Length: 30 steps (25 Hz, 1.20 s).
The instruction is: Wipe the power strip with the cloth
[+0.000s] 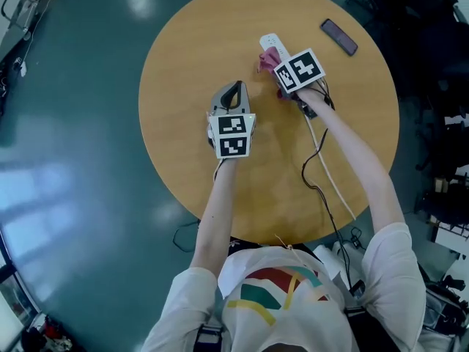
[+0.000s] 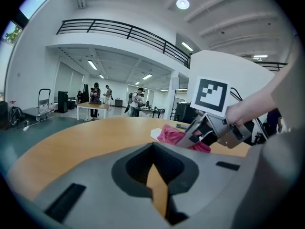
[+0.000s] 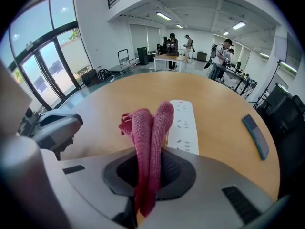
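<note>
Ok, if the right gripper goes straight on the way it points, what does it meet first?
Probably the white power strip: the right gripper, shut on the pink cloth, aims down at its near end. The cloth would touch first; the gap is unclear.

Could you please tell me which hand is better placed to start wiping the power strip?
Right: the right claw is shut on the cloth beside the power strip; the left claw is shut and empty.

power strip [image 3: 183,124] partly hidden, behind cloth [image 3: 148,137]
</note>
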### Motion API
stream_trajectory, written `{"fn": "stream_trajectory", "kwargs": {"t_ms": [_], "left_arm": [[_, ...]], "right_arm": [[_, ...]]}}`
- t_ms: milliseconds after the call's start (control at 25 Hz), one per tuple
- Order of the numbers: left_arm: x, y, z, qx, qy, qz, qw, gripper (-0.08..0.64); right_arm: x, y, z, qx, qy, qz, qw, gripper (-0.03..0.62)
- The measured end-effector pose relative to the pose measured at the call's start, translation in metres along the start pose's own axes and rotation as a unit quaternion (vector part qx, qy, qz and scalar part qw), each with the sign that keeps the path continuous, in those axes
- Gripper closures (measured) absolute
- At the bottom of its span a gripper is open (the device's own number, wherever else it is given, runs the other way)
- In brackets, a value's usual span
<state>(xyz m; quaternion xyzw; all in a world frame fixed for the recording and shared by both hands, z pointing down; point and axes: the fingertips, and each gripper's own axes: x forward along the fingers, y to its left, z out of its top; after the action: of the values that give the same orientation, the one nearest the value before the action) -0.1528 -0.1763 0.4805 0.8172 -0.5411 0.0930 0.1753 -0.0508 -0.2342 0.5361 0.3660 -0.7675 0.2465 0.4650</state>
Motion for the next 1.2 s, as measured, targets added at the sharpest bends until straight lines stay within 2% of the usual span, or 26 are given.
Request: {"fn": "stream_trajectory", "kwargs": {"t_ms": [280, 360, 400, 440, 480, 560, 600, 640, 720, 840, 960, 1080, 1200], "left_arm": [[0.002, -0.048, -0.009, 0.014, 0.01, -0.031, 0.9994, 0.531], [0.007, -0.057, -0.008, 0.023, 0.011, -0.037, 0.999, 0.531], [0.009, -0.06, -0.006, 0.03, 0.01, -0.04, 0.9987, 0.531], [0.013, -0.062, -0.002, 0.038, 0.009, -0.044, 0.9983, 0.531], [0.019, -0.065, 0.003, 0.048, 0.007, -0.049, 0.9976, 0.531], [0.039, -0.075, 0.015, 0.068, 0.006, -0.06, 0.9959, 0.531], [0.051, -0.082, 0.021, 0.078, 0.007, -0.066, 0.9948, 0.531], [0.063, -0.089, 0.024, 0.087, 0.01, -0.072, 0.9936, 0.531], [0.085, -0.102, 0.026, 0.097, 0.018, -0.083, 0.9916, 0.531], [0.11, -0.12, 0.017, 0.092, 0.028, -0.099, 0.9903, 0.531], [0.129, -0.134, 0.006, 0.098, 0.034, -0.117, 0.9877, 0.531], [0.14, -0.139, -0.008, 0.095, 0.054, -0.122, 0.9865, 0.531], [0.151, -0.138, -0.021, 0.088, 0.086, -0.107, 0.9867, 0.529]], "right_arm": [[-0.025, 0.006, -0.064, 0.007, -0.004, 0.016, 1.0, 0.553], [-0.035, 0.014, -0.068, -0.031, -0.021, 0.033, 0.999, 0.553], [-0.042, 0.019, -0.069, -0.078, -0.029, 0.036, 0.996, 0.554], [-0.048, 0.024, -0.07, -0.144, -0.033, 0.031, 0.989, 0.553], [-0.054, 0.026, -0.073, -0.225, -0.033, 0.016, 0.974, 0.554], [-0.062, 0.017, -0.085, -0.378, -0.015, -0.026, 0.925, 0.554], [-0.063, 0.009, -0.091, -0.431, -0.005, -0.041, 0.901, 0.554], [-0.063, 0.002, -0.095, -0.467, 0.002, -0.05, 0.883, 0.554], [-0.057, -0.009, -0.099, -0.504, 0.01, -0.057, 0.862, 0.553], [-0.046, -0.021, -0.093, -0.537, 0.004, -0.07, 0.841, 0.554], [-0.035, -0.031, -0.087, -0.557, -0.004, -0.075, 0.827, 0.553], [-0.032, -0.033, -0.085, -0.564, -0.01, -0.068, 0.823, 0.554], [-0.03, -0.039, -0.085, -0.564, -0.014, -0.063, 0.823, 0.554]]}}
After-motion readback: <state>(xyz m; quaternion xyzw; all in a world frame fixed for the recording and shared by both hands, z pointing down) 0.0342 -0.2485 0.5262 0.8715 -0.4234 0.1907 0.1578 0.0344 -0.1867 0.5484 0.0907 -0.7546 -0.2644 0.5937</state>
